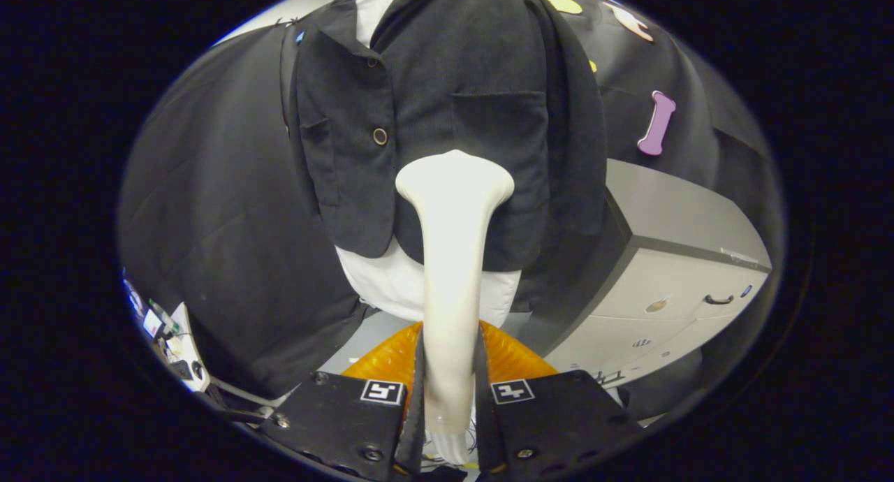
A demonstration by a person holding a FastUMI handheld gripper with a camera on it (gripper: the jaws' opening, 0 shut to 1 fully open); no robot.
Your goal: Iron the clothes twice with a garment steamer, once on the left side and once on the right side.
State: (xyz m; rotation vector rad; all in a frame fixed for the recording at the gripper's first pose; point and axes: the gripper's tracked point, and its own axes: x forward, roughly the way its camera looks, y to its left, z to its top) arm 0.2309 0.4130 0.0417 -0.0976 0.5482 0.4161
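Now the gripper (450, 398) is clamped on the cream handle of the garment steamer (452, 258), both fingers pressing its sides low down, with only the handle's width between them. The steamer runs straight ahead toward twelve o'clock and flares into a wide head whose rounded top edge lies against the dark jacket (447, 105), just below the jacket's chest pocket and to the three o'clock side of the button placket.

The jacket hangs over a white garment (391, 279) whose hem bulges out under the jacket's lower edge, just beyond the fingers. A round metal snap (380, 136) sits at about ten o'clock from the steamer head, on the overlapping front panel. The jacket's hem passes behind the steamer's neck at about the middle of its length.

An orange ribbed shape (513, 360) shows behind the fingers, on both sides of the handle. At three to four o'clock a grey cabinet (670, 279) with drawers stands close beside the jacket's sleeve edge, its top corner near the hem, so room on that side is tight. At nine o'clock the black cloth wall (209, 223) hangs behind, with open space between it and the jacket's front panel. Small clutter (164, 328) lies at eight o'clock, well apart from the steamer.
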